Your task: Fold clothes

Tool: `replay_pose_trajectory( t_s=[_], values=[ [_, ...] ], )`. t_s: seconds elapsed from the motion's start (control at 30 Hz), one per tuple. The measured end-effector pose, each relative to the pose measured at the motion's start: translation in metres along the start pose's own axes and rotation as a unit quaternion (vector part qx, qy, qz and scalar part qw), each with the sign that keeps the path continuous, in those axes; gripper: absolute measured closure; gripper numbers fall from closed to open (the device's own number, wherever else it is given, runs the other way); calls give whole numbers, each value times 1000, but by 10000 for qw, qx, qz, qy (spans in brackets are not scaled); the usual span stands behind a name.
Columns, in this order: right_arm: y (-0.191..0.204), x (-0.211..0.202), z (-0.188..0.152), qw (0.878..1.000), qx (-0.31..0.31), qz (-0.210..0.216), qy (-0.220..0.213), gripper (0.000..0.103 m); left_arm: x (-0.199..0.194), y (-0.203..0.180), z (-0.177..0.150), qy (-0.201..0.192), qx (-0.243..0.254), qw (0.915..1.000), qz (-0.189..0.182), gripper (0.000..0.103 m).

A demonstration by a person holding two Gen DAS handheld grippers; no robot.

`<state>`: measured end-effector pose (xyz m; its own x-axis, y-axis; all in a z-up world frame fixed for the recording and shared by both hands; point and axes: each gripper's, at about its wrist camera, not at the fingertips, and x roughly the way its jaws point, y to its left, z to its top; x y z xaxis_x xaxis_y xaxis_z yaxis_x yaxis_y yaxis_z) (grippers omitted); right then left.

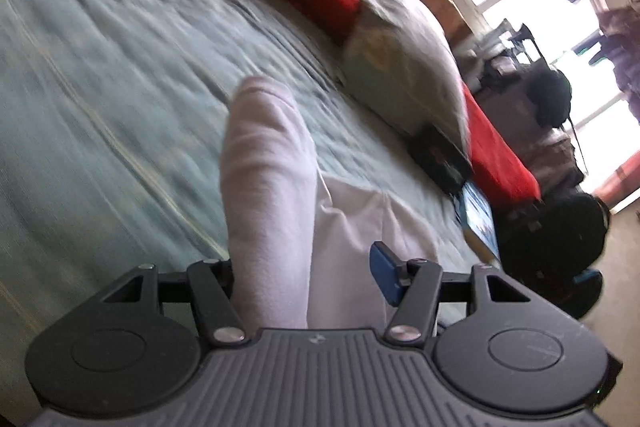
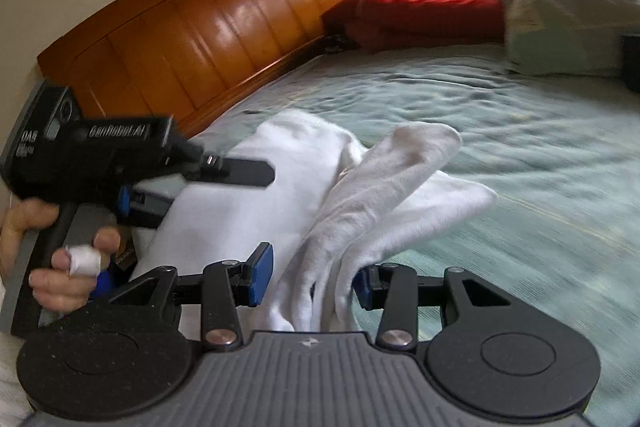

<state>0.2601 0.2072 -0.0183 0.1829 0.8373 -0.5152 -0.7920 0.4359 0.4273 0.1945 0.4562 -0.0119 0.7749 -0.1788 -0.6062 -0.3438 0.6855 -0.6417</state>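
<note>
Two white socks (image 2: 360, 211) hang above a bed covered in a pale green bedspread (image 2: 500, 131), each end of the pair taken by one gripper; the right gripper (image 2: 316, 283) has its blue-padded fingers (image 2: 262, 273) closed on a bunched fold of the socks, the cloth filling the gap between the pads and fanning forward with one toe end tilted upward. In the right wrist view the left gripper (image 2: 224, 187) comes in from the left — a black body with a hand (image 2: 60, 259) around its grip, one finger wrapped in white tape; one black finger lies over the wide white part of the socks and the cloth runs between its two fingers, so it is clamped on them too. The left wrist view shows the same grip from behind: a sock (image 1: 268, 195) rises from between the fingers and stands forward. Farther back lie a red blanket (image 2: 420, 7) and a grey pillow (image 2: 572, 11), touching each other — behind them a wooden headboard (image 2: 208, 27).
</note>
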Motion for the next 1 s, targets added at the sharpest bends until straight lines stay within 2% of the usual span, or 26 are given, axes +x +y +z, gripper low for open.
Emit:
replay_pose_trajectory(
  t_s=[0.27,0.47,0.57,0.63,0.7,0.77,0.83,0.9,0.97,1.0],
  values=[
    [16,68,15,9991,232,360,-34,55,-5,45,57,-543,-103,9978,368,44],
    [13,96,2,9985,403,367,57,54,13,81,64,-679,-380,9954,561,44],
    [5,94,-4,9970,560,538,62,45,9,87,62,-1089,-277,9889,968,44],
    [-9,92,-6,9937,851,723,110,23,-9,81,58,-1662,-67,9791,1172,43],
    [-30,91,-8,9861,1415,854,144,19,-21,73,52,-1799,162,9773,1107,41],
    [-53,92,-10,9730,2091,971,115,18,-23,70,40,-1571,349,9838,785,36],
    [-72,94,-10,9572,2666,1128,-12,18,-15,75,25,-1092,406,9926,353,35],
    [-83,95,-6,9466,2980,1206,-237,19,-5,78,7,-788,505,9950,361,35],
    [-83,95,5,9539,2777,1090,-333,37,3,80,-7,-643,656,9946,472,35],
    [-80,95,11,9604,2583,988,-335,60,5,81,-9,-657,734,9939,501,35]
  ],
)
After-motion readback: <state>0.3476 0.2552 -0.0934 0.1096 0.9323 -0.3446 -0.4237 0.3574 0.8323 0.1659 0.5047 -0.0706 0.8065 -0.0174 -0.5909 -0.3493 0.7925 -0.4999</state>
